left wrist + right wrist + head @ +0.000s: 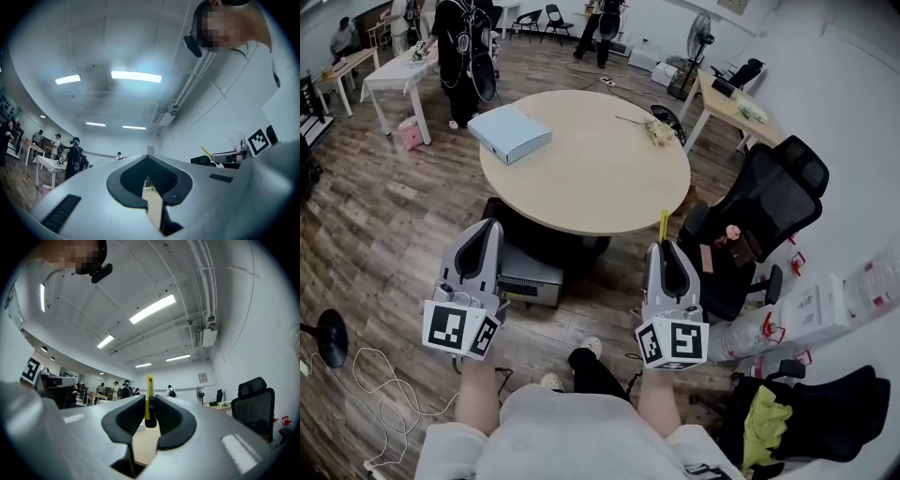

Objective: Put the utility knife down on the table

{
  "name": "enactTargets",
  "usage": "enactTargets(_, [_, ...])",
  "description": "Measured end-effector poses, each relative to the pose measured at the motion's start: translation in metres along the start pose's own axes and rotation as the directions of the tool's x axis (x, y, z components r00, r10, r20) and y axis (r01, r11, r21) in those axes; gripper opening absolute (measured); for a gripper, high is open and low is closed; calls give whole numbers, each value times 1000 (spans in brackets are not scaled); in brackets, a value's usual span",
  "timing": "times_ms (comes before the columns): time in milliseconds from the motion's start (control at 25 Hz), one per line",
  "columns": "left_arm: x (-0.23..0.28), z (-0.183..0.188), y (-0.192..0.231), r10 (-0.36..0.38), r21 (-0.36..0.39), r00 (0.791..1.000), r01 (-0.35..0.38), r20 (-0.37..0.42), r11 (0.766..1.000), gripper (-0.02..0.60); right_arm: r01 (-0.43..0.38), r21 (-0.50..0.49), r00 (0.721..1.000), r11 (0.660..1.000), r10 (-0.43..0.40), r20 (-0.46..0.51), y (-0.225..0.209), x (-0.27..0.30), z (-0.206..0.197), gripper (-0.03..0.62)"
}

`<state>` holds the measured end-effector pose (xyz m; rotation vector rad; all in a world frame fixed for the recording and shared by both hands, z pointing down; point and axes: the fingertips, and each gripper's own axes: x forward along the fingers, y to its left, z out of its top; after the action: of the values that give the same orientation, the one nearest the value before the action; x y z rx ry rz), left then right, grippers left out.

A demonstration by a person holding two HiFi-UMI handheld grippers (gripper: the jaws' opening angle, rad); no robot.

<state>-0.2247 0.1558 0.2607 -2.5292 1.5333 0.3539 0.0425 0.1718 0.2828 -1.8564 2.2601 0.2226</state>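
A slim yellow utility knife (pixel 148 398) stands upright between the jaws of my right gripper (pixel 149 423), which is shut on its black lower end. From the head view the knife (pixel 664 225) pokes out past the right gripper (pixel 667 249), just short of the near edge of the round beige table (pixel 591 178). My left gripper (pixel 483 242) hovers at the same height to the left, shut with nothing in it. In the left gripper view its jaws meet at the gripper's tip (pixel 149 182), and only a thin slit shows between them.
On the table lie a pale blue box (pixel 509 132) at the far left and a small bunch of dried flowers (pixel 657 130) at the far right. A black office chair (pixel 765 214) stands right of the table. A dark crate (pixel 525 274) sits under the near edge. People stand in the background.
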Motion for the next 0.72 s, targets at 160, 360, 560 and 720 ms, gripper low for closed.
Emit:
enactTargets(160, [12, -5, 12, 19, 5, 1000, -19, 3, 1000, 8, -12, 6, 1000, 1000, 12, 9, -3, 22, -4, 72])
enactTargets(360, [35, -13, 29, 47, 14, 999, -47, -4, 999, 8, -37, 10, 999, 999, 37, 13, -9, 56, -12, 72])
enactTargets(560, [71, -20, 40, 70, 24, 998, -70, 0, 997, 8, -52, 16, 998, 999, 52, 18, -27, 95, -19, 72])
enactTargets(720, [110, -28, 38, 69, 34, 998, -69, -1, 997, 8, -61, 25, 998, 998, 60, 24, -51, 129, -23, 72])
